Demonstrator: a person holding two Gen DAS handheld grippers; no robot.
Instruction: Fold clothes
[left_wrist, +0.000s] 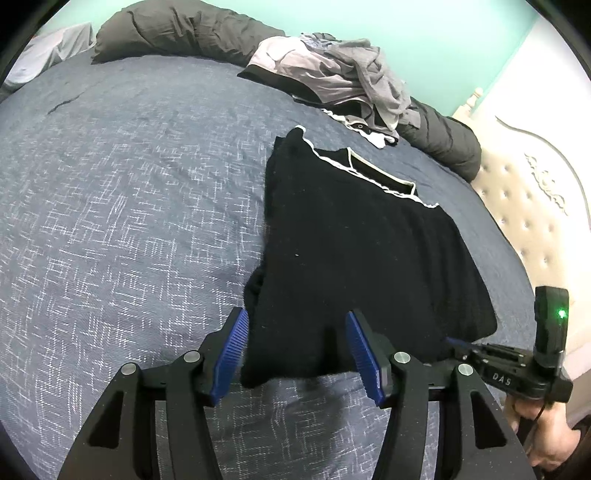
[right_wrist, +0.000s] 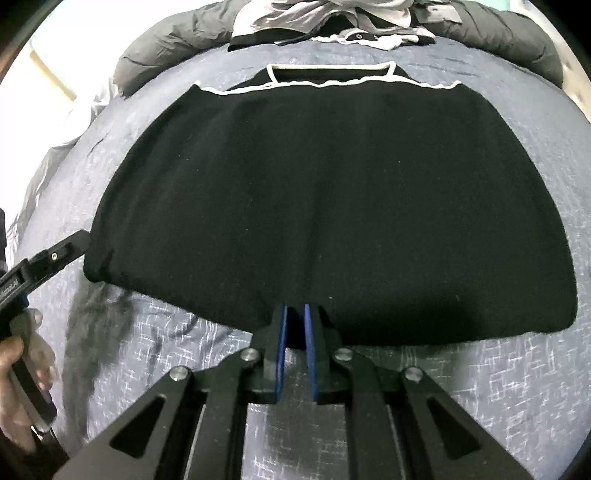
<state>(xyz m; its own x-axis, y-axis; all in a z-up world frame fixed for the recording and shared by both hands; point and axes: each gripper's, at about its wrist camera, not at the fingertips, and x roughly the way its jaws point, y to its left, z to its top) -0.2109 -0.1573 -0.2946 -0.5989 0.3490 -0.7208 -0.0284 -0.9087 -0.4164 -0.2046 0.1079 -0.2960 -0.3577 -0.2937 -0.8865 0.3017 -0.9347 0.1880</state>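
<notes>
A bed (left_wrist: 122, 192) is filling most of both views, wearing a blue-grey cover with a white crosshatch weave. A dark grey duvet (left_wrist: 184, 33) is lying bunched along its far edge. Behind it a mint-green wall (left_wrist: 424, 37) is catching even, soft light. A cream tufted headboard (left_wrist: 524, 192) with carved trim is standing at the right.

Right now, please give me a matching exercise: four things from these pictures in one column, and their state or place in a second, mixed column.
Things:
1. left gripper
2. right gripper
3. black garment
4. pile of grey clothes

States or places:
A. heaped at the far side of the bed
B. jaws wide apart
C. spread flat, white trim at its far edge
D. pinched on the near hem

Pairs: 1-B, 2-D, 3-C, 4-A
</notes>
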